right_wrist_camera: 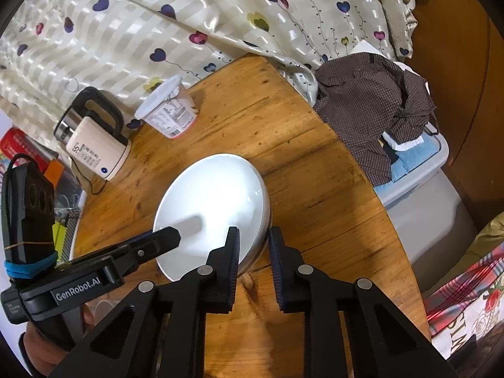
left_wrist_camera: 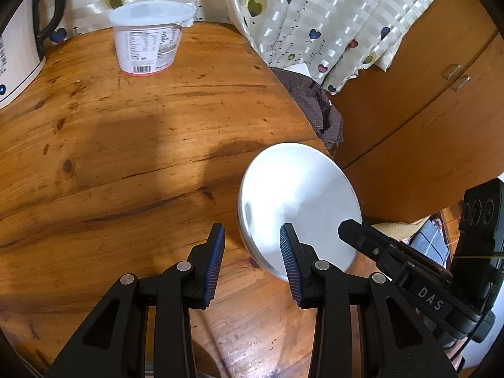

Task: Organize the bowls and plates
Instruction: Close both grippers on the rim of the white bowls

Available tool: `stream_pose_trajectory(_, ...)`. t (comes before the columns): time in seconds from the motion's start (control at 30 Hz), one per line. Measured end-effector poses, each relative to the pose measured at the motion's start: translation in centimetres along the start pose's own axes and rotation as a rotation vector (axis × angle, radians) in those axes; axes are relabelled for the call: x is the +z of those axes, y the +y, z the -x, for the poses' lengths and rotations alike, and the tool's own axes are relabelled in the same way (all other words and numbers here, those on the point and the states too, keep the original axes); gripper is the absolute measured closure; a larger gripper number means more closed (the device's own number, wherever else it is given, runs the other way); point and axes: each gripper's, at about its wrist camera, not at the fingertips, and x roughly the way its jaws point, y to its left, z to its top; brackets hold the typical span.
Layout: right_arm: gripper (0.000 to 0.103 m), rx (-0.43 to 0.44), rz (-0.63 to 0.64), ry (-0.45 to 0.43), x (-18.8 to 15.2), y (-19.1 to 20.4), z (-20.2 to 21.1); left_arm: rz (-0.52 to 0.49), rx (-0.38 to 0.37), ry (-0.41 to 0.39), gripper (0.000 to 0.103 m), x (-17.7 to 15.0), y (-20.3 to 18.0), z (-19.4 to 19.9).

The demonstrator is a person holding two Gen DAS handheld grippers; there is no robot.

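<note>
My right tongs (right_wrist_camera: 253, 245) straddle the near rim of the glossy white ceramic bowl (right_wrist_camera: 214, 208), jaws not quite pinched, readying a lift. It sits at six o'clock on the round wooden worktop (left_wrist_camera: 126, 145); left tongs (left_wrist_camera: 252, 249) spread, waiting.

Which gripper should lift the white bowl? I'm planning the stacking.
Right, probably. The right gripper already straddles the white bowl's rim, jaws open. The left gripper reaches over it, bracketing nothing.

My right tongs (right_wrist_camera: 253, 252) straddle the bowl (right_wrist_camera: 214, 208) rim, so its near edge is hidden. Beyond my left tongs (left_wrist_camera: 252, 245), the kettle (left_wrist_camera: 19, 56) is cut off at the edge.
</note>
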Motion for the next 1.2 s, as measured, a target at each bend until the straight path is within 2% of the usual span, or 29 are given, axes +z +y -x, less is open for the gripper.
stream_pose_trajectory(0.2, 0.085, -0.007, 0.005, -0.004, 0.0, 0.1, 0.0, -0.020, -0.004, 0.000, 0.066, -0.1, -0.4, -0.4)
stream_pose_trajectory(0.33, 0.085, -0.010, 0.007, -0.003, 0.0, 0.2, 0.0, -0.039, 0.009, -0.005, 0.069, -0.1, -0.8, -0.3)
stream_pose_trajectory(0.43, 0.085, -0.011, 0.007, -0.002, 0.0, 0.2, 0.0, -0.036, 0.009, -0.006, 0.072, -0.1, -0.6, -0.2)
stream_pose_trajectory(0.8, 0.085, -0.009, 0.021, -0.007, -0.4, 0.7, 0.7, -0.023, -0.004, -0.014, 0.072, -0.7, -0.5, 0.8)
stream_pose_trajectory(1.2, 0.085, 0.014, 0.061, -0.039, -0.8, 3.2, 3.8, -0.021, -0.016, -0.071, 0.072, -2.2, -0.7, 5.3)
